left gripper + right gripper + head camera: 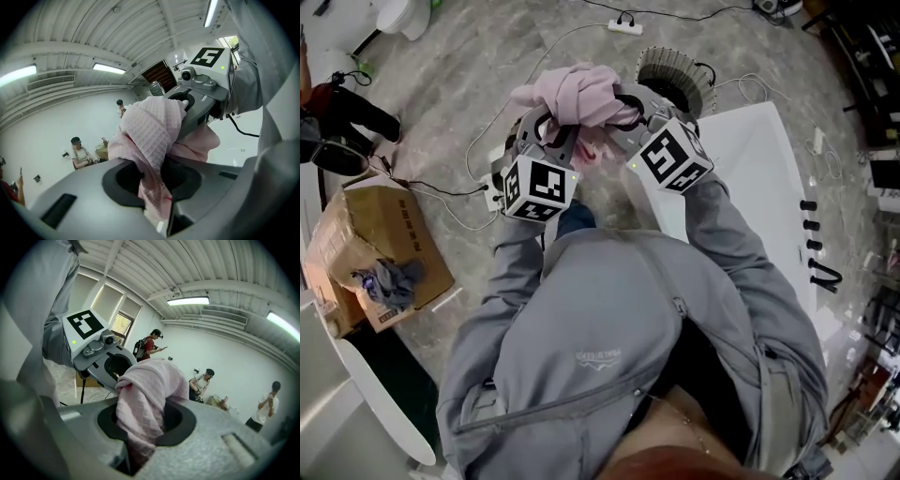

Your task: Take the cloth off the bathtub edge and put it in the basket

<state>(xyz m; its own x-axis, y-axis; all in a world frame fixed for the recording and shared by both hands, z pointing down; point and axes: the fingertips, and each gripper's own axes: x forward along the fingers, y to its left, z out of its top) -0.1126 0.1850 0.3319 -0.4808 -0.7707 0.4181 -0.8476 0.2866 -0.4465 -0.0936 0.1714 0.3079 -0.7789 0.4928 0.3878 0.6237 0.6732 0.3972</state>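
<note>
Left gripper (547, 127) and right gripper (628, 105) each clamped the pink cloth (577, 89) between their jaws. It was bunched between them, off the bathtub (750, 169) and beside the ribbed basket (661, 61) — presumably so nothing trailed.

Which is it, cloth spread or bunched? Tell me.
Bunched up: the pink cloth hangs crumpled between the left gripper and right gripper, both clamped on it.

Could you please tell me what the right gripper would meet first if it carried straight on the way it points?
Besides the pink cloth clamped in the right gripper itself, probably the floor just left of the basket, though depth is unclear and it could catch the basket's rim.
</note>
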